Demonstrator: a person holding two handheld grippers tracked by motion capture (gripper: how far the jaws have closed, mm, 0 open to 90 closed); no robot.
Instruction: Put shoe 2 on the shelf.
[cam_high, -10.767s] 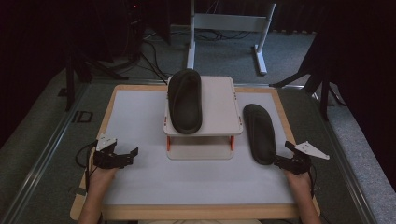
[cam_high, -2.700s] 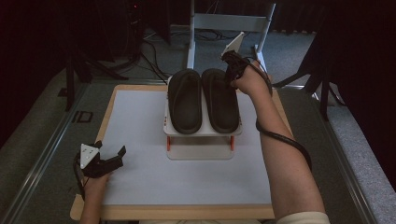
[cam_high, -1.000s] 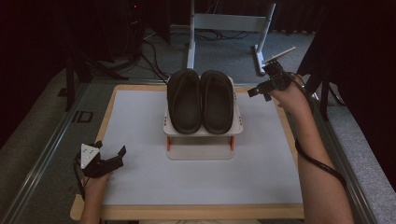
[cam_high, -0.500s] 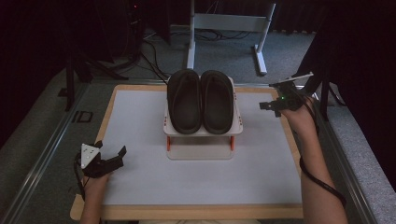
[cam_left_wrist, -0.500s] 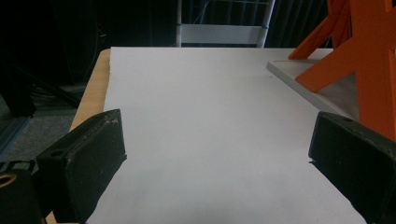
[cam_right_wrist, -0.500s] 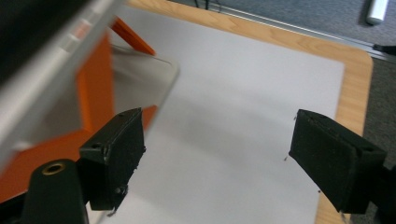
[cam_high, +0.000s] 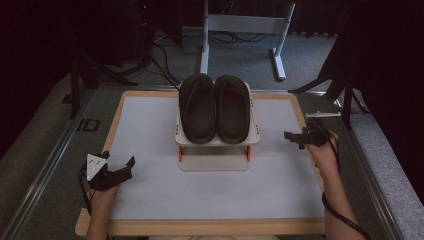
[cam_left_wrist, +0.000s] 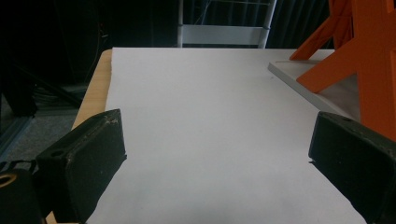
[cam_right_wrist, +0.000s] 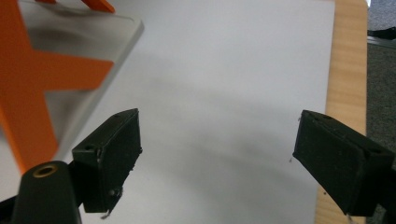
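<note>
Your left gripper sits low on the white mat at about 8 o'clock from the centre, near the mat's left edge, with its jaws spread wide apart and nothing between them; in the left gripper view the same gripper looks across bare white surface, both black jaws well apart. Your right gripper hangs at about 3 o'clock, close to the mat's right wooden border, pointing toward the middle, jaws likewise apart and empty; the right gripper view shows its gripper over the white mat with the wood edge on the far side. The pair of dark slippers lies side by side, touching each other along their inner edges, on top of the small white stand with orange legs at about 12 o'clock on the mat. The slippers are well apart from both of your grippers: they lie toward 1 o'clock from your left one and toward 10 o'clock from your right one. The stand's orange leg shows at the right of the left gripper view, and another orange leg at the left of the right gripper view
</note>
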